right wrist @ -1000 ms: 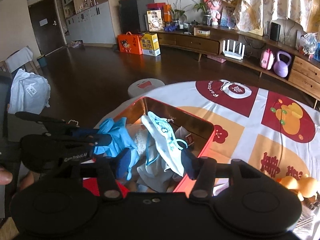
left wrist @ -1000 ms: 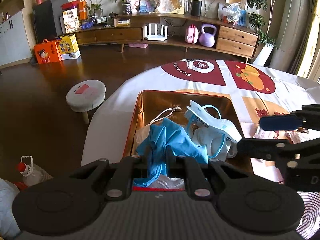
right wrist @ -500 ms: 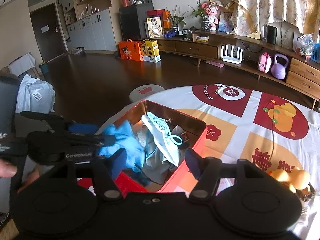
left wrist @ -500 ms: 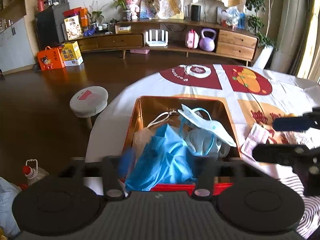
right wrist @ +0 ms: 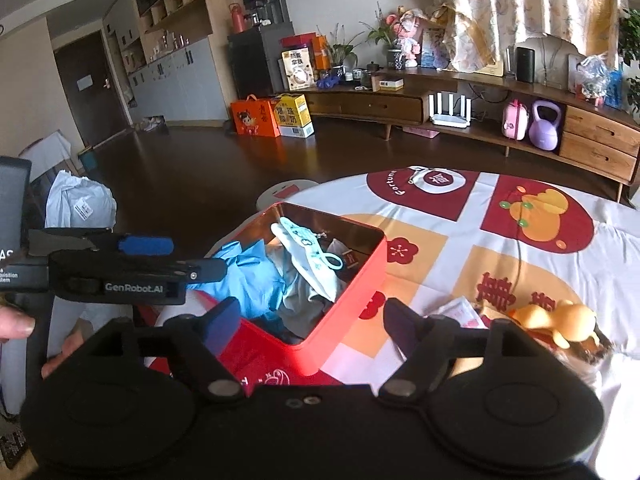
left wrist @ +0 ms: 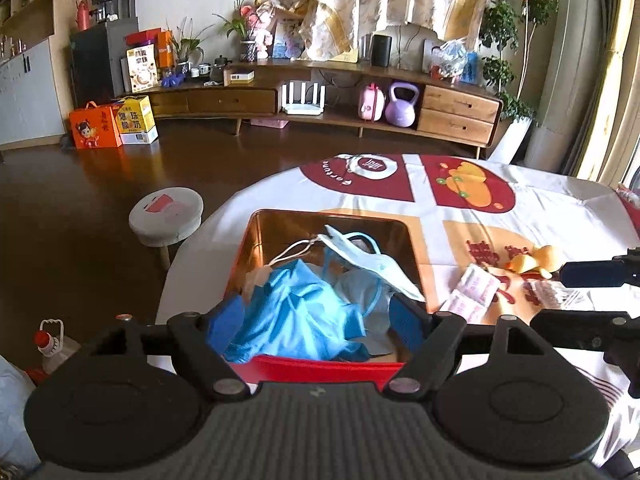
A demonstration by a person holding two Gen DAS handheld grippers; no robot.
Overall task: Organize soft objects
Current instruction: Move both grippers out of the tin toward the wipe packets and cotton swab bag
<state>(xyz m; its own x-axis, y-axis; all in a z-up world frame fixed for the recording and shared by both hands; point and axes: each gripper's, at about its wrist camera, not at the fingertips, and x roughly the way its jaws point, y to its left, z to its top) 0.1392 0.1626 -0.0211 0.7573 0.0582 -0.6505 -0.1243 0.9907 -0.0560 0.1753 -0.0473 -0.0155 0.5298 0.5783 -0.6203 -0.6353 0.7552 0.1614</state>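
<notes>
A red tin box [left wrist: 320,366] [right wrist: 360,280] with a gold inside stands on the round table. In it lie blue gloves [left wrist: 296,316] [right wrist: 248,276], a pale blue face mask [left wrist: 368,264] [right wrist: 308,252] and other soft cloth. My left gripper [left wrist: 318,322] is open and empty, raised just before the box's near edge. It also shows in the right wrist view [right wrist: 160,256] at the left. My right gripper [right wrist: 312,324] is open and empty above the box's near corner.
A patterned tablecloth [left wrist: 420,200] covers the table. White-pink packets [left wrist: 472,292], a yellow soft toy [right wrist: 560,320] and a clear wrapper [left wrist: 556,296] lie to the right of the box. A round stool [left wrist: 166,214] stands on the floor at the left.
My left gripper opened, let go of the blue gloves into the box, and drew back. My right gripper also opened wider and pulled back from the box.
</notes>
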